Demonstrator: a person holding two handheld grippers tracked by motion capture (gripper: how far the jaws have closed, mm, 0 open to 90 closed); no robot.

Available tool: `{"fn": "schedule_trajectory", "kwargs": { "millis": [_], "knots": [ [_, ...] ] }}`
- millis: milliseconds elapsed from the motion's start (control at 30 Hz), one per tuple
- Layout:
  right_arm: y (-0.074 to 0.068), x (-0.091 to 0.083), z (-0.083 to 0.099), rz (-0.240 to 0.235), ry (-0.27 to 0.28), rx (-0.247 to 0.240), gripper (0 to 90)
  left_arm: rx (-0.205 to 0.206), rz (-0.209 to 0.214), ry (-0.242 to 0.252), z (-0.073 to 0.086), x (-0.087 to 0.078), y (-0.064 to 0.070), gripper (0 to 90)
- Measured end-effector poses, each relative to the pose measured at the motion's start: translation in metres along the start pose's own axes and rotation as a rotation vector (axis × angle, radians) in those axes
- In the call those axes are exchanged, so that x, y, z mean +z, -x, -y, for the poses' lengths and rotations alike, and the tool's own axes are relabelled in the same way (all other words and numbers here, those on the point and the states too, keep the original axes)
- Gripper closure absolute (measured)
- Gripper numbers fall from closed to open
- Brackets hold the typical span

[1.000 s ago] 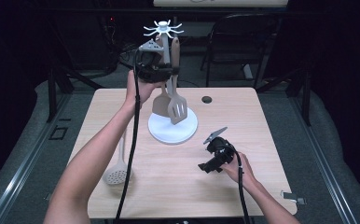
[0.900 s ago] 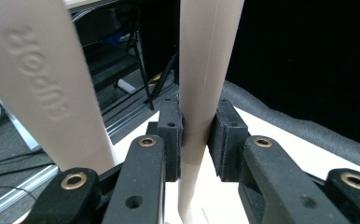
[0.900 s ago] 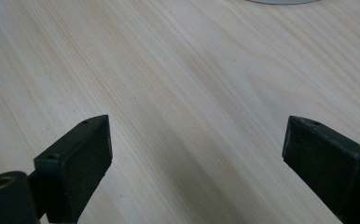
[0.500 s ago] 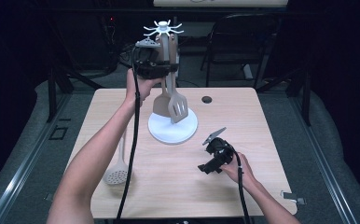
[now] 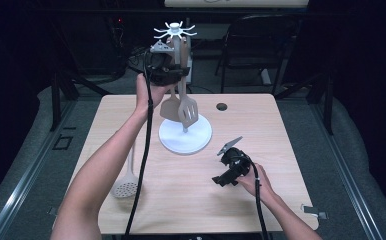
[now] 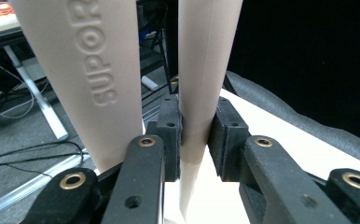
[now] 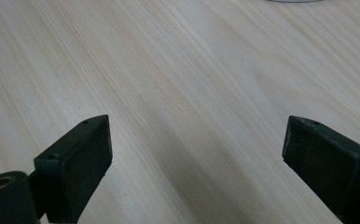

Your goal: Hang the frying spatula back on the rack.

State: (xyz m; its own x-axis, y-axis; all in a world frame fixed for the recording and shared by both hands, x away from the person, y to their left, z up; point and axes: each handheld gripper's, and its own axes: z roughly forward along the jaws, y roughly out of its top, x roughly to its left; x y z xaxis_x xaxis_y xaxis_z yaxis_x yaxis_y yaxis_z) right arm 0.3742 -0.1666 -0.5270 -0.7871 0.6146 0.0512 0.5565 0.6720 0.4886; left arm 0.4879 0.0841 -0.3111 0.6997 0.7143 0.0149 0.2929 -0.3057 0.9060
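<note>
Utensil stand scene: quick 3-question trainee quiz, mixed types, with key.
1. True or false: the left tool is shut on a beige utensil handle.
2. Which utensil lies flat on the table? A) slotted turner B) skimmer C) whisk
3. Fill in: the right tool's jaws stand ____ above bare wood.

Key:
1. True; both pads press the handle, up by the white stand.
2. B; the skimmer lies near the table's left edge, while the slotted turner hangs on the stand.
3. Open.

a skimmer (image 5: 125, 186) lies near the table's (image 5: 281, 130) left edge, and a dark chair (image 5: 261, 45) stands behind it.
</note>
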Motion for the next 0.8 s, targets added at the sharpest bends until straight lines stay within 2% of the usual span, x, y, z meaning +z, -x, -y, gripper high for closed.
{"fn": "schedule_trajectory", "kwargs": {
  "millis": [100,200,233,433,667,800],
  "knots": [
    [0.000,-0.001,0.000,-0.001,0.000,-0.002,7.9,-0.008,0.010,0.010,0.001,-0.001,0.002,73.5],
    [0.000,0.000,0.000,-0.005,-0.001,-0.009,7.9,-0.001,0.017,0.018,0.002,-0.004,0.006,65.7],
    [-0.001,0.000,0.000,-0.001,0.012,0.001,7.9,0.001,0.019,0.012,0.003,-0.005,0.007,62.9],
    [-0.001,-0.001,0.000,0.004,-0.005,-0.010,7.9,0.016,0.034,0.002,0.009,-0.012,0.013,55.4],
    [0.000,-0.001,0.000,0.004,-0.010,-0.008,8.0,0.044,0.030,-0.026,0.017,-0.021,0.016,48.8],
    [-0.001,-0.001,0.000,0.000,-0.009,-0.008,8.0,0.051,0.001,-0.047,0.021,-0.029,0.014,48.8]
  ]
}}
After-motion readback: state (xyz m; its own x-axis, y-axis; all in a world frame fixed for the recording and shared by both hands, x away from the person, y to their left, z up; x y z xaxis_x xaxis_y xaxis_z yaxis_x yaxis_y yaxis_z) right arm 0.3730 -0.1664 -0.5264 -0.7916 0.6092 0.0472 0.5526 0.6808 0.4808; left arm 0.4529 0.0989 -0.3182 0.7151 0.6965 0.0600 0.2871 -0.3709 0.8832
